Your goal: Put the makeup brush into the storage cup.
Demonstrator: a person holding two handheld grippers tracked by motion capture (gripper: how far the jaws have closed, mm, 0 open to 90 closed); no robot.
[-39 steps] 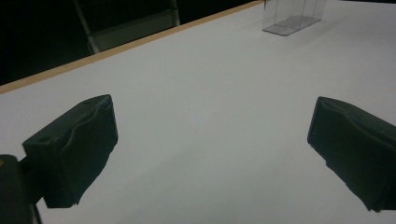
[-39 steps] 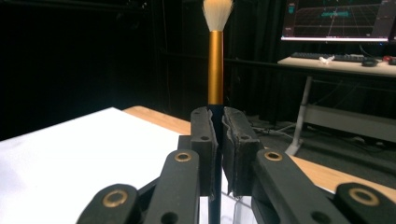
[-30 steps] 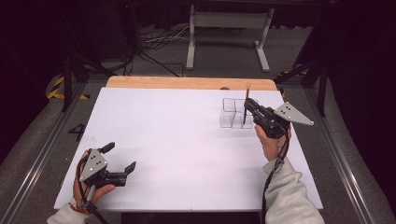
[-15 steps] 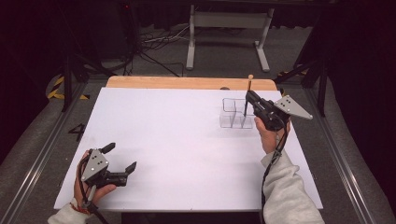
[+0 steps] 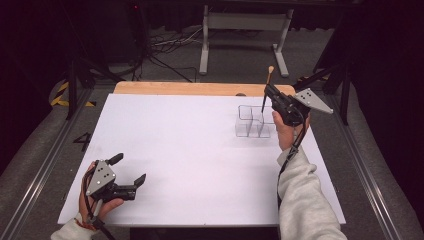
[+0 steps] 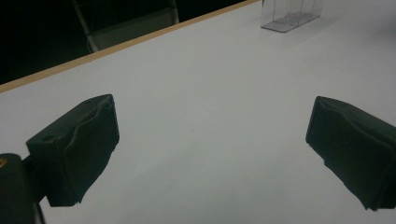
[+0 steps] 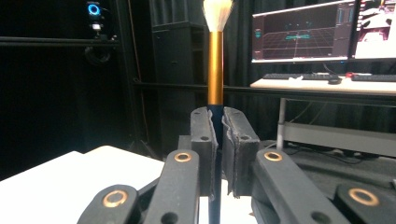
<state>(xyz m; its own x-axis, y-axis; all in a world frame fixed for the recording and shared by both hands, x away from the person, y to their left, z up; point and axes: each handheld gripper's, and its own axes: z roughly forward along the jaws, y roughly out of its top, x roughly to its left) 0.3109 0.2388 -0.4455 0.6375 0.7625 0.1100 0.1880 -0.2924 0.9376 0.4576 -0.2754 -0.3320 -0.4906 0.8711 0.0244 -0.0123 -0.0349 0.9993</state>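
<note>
My right gripper (image 5: 270, 95) is shut on a thin brush (image 5: 269, 79) and holds it upright over the far right of the table. The right gripper view shows the brush's gold ferrule (image 7: 215, 51) and pale bristles rising above the closed pads, with the dark handle running down between them. The handle's lower end hangs just over a clear plastic organizer (image 5: 252, 121) with small compartments; whether it touches it I cannot tell. My left gripper (image 5: 128, 169) rests near the front left edge, open with nothing in it. Its black pads (image 6: 74, 144) stand wide apart over bare white tabletop, with the organizer (image 6: 292, 16) far off.
A white sheet (image 5: 190, 140) covers the table, with a wooden strip (image 5: 185, 88) along the far edge. Metal rails (image 5: 45, 165) run along both sides. A grey stand (image 5: 245, 30) and cables lie on the floor beyond. Monitors on a desk (image 7: 317, 32) stand behind.
My right gripper has lifted the brush and carried it a little toward the far edge. The left gripper has stayed put.
</note>
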